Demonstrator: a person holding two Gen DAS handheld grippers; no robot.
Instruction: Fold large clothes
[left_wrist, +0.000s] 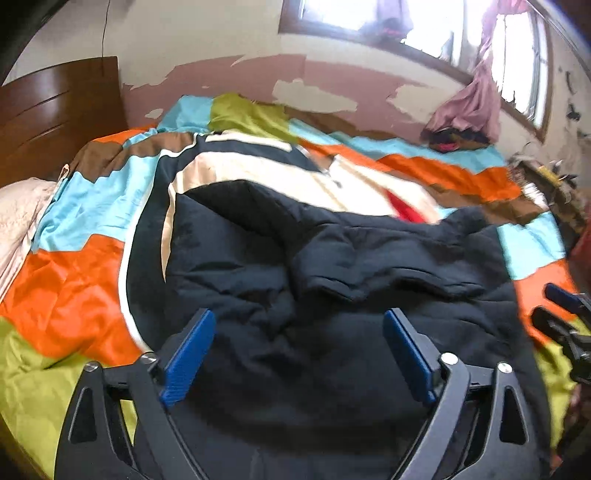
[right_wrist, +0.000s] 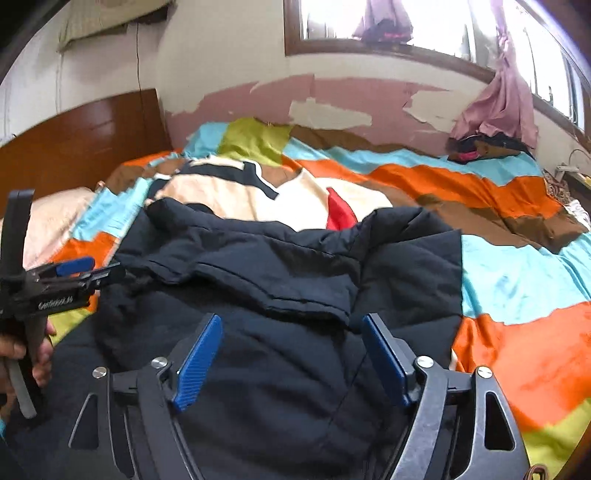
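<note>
Hanging over the dark jacket (left_wrist: 332, 266) spread on the striped bed cover (left_wrist: 81, 280), the left tongs (left_wrist: 299, 332) stand wide apart, gripping nothing. To their right, the right tongs (right_wrist: 291, 336) also gape wide, nothing between the blue pads (right_wrist: 199, 362). White lettering on the left tool's body is too blurred to read.
</note>
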